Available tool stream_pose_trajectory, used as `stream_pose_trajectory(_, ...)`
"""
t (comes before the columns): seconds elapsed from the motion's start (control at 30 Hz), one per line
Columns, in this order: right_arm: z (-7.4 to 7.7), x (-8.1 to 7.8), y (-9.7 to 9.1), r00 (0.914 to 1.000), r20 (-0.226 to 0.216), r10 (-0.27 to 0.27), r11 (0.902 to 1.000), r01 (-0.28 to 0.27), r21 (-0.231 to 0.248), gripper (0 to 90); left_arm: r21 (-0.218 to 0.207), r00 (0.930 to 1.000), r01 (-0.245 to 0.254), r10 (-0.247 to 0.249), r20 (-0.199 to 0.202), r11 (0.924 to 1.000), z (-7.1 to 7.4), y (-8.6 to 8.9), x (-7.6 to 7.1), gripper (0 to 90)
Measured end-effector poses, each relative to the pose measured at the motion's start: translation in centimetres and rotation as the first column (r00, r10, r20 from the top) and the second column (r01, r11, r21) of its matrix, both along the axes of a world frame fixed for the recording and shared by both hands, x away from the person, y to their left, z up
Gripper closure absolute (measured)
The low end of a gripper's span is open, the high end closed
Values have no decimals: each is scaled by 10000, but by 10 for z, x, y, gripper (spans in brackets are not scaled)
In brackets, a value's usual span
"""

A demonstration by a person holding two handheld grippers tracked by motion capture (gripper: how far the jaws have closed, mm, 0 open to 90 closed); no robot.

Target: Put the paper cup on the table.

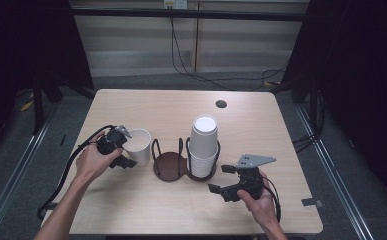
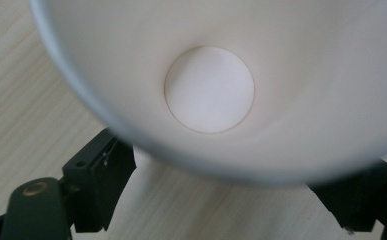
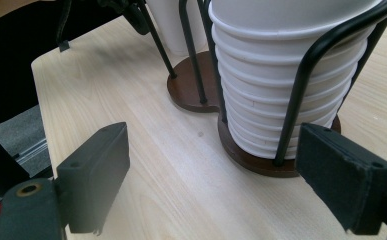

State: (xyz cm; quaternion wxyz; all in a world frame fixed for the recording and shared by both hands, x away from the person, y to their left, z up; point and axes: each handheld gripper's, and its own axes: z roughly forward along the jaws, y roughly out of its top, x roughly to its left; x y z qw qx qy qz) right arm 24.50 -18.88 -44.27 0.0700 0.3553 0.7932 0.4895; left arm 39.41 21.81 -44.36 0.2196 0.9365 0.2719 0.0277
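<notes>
Landmark: the holder (image 1: pixel 170 164), a dark two-ring wire stand on brown bases, mid-worktop (image 1: pixel 181 210).
Cup (image 1: pixel 139 145): a single white paper cup, just left of the holder's vacant ring, mouth facing up and towards the left hand-held gripper; in the left gripper view its round bottom shows through the open mouth (image 2: pixel 209 90).
Stack (image 1: pixel 203 145): nested white cups standing upside down in the holder's right ring, rising well above the wire.
Left hand-held gripper (image 1: pixel 122 148): left of the holder, at the cup; its jaws lie on either side of the cup wall below the rim. They look to be pinching the cup, though the pad contact itself is hidden behind the rim.
Right hand-held gripper (image 1: pixel 221 179): near the holder's right ring, on the person's side; jaws spread wide with nothing between them, pointing at the stack's lower rims (image 3: pixel 276 85).
Step in hand: by my reading, the single cup is taken and about to go into the vacant ring.
Next move: likely lift the cup over the wire, centre it above the brown base, lower it without crushing the thin wall or knocking the stand.
</notes>
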Motion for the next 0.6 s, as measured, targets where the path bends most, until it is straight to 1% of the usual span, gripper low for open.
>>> stream_pose_trajectory(0.03,0,0,0,10000,4,-18,10000,18,-22,147,0,10000,0,0,0,10000,0,0,0,177)
stream_pose_trajectory(0.07,0,0,0,10000,23,-38,10000,38,-57,146,-326,9998,-166,169,82,9993,0,7,-6,182)
stream_pose_trajectory(0.1,0,0,0,10000,23,-38,10000,38,-57,146,-326,9998,-166,169,82,9993,0,7,-6,183)
stream_pose_trajectory(0.13,0,0,0,10000,23,-54,10000,54,-21,147,-614,9995,-225,239,228,9979,-1,13,-10,183)
stream_pose_trajectory(0.17,0,0,-1,10000,0,-85,10000,85,6,147,-657,9996,-204,217,192,9976,-1,16,-12,183)
stream_pose_trajectory(0.2,0,0,-2,9999,4,-117,9999,117,21,147,-684,9993,-271,288,237,9973,-2,18,-15,183)
stream_pose_trajectory(0.23,0,0,-2,9999,-1,-129,9999,129,26,146,-782,9989,-262,292,372,9966,-2,21,-18,183)
stream_pose_trajectory(0.27,0,0,-2,9999,-19,-142,9999,142,43,147,-943,9987,-273,311,392,9952,-1,22,-20,184)
stream_pose_trajectory(0.33,0,0,-3,9999,-7,-154,9999,154,20,147,-1439,9962,-482,580,649,9884,0,26,-26,184)
stream_pose_trajectory(0.37,0,0,-3,9999,23,-141,9999,141,35,147,-1676,9943,-649,780,732,9837,1,28,-29,186)
stream_pose_trajectory(0.4,0,0,-3,9999,-2,-162,9999,162,48,147,-1822,9935,-649,806,798,9811,2,28,-31,198)
stream_pose_trajectory(0.43,0,0,-3,9999,20,-145,9999,145,30,147,-2074,9918,-758,952,852,9753,1,29,-34,214)
stream_pose_trajectory(0.47,0,0,-3,9999,18,-151,9999,151,26,147,-2253,9911,-788,1007,872,9711,2,29,-37,227)
stream_pose_trajectory(0.5,0,0,-3,9999,-4,-156,9999,156,33,147,-2532,9890,-831,1110,980,9638,1,30,-41,228)
stream_pose_trajectory(0.53,0,0,-3,9999,-1,-158,9999,158,36,147,-2712,9869,-856,1189,1088,9587,1,31,-45,228)
stream_pose_trajectory(0.57,0,0,-3,9999,18,-145,9999,145,24,146,-2871,9833,-878,1291,1281,9539,1,33,-49,229)
stream_pose_trajectory(0.6,0,0,-3,9999,12,-150,9999,150,19,147,-2986,9835,-912,1330,1226,9500,1,34,-52,229)
